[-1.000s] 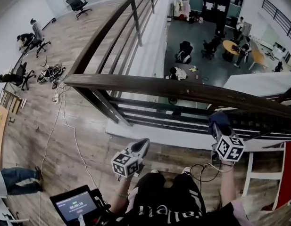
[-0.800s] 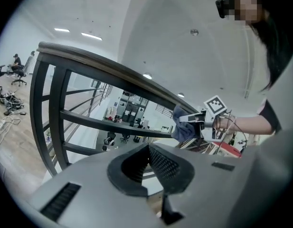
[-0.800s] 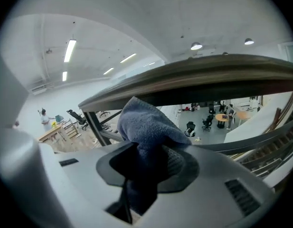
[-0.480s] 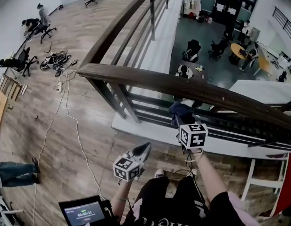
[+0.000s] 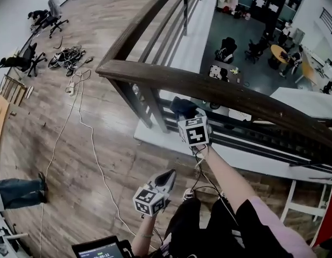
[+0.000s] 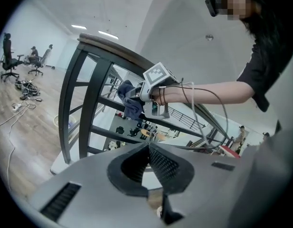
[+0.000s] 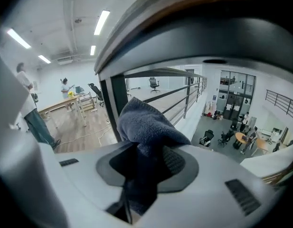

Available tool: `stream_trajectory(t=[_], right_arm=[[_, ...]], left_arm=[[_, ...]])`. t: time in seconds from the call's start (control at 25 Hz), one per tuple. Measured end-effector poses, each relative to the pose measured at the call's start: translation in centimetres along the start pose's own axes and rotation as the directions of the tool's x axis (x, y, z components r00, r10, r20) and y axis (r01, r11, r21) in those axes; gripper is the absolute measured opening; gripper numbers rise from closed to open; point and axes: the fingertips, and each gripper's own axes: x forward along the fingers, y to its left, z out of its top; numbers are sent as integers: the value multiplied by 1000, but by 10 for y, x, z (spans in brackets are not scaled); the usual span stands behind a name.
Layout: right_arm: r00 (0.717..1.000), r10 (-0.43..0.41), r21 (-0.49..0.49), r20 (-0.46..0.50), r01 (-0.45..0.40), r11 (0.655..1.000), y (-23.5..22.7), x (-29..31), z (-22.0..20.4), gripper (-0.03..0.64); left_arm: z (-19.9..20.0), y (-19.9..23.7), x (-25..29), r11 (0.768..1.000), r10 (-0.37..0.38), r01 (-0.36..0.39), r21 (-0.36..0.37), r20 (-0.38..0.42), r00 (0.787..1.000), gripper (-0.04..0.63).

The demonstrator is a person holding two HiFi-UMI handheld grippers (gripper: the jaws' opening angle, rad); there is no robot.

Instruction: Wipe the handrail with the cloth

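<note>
- The right gripper (image 5: 185, 113) is up at the railing with its jaws pinched on a blue-grey cloth (image 5: 180, 106). In the right gripper view the jaws are clamped across a fold, and a bunched wad stands out past the tips.
- The cloth sits just beneath the near side of the dark wooden handrail (image 5: 225, 92), close to the corner post (image 5: 153, 107). I cannot tell whether it touches the wood yet.
- The cloth looks soft, light and floppy, like a napped towel. I'd say the grip is in the right place, low on the fold, so the loose wad in front is free to do the wiping.
- A tail droops back between the jaws, so I'd guess a slack pinch could let the cloth slip, and beyond the bars is a lower floor.
- The handrail looks rigid, smooth and fixed. It is something to press along, not to take hold of.
- The left gripper (image 5: 166, 177) hangs low by the person's legs, well apart from the rail, with its jaws pressed together on nothing.
</note>
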Motion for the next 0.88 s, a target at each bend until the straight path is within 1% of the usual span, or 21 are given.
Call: stream_trajectory(t=[0.08,0.2,0.28,0.36,0.48,0.64,0.88], right_arm=[[999,-33,6,-22,33,999,-1,13,1,109],[996,-72,62,-59,76,995,-13,23,-10,109],[991,-94,81,-97,102,991,-26,26,-22,109],[986,-113,79,-125,123,989,-38,25,-32,109],[982,-132,84,-135,144,986,-59,14,-48,109],[977,-159,123,-141,176,977,-102,-17,-66,109],[968,-210,207,-135,235,950,-187,-81,-104,109]], left_arm=[[-4,8,-7,1000,24,-24,-13,1,1000,2],[-6,18,-18,998,51,-51,-25,4,999,2],[-9,25,-21,998,55,-55,-30,7,998,2],[-11,31,-19,998,56,-56,-34,11,998,2],[-9,29,-10,998,54,-54,-38,15,998,2],[8,1,14,999,36,-36,-12,1,999,2],[9,-59,68,999,-21,22,36,-14,1000,2]])
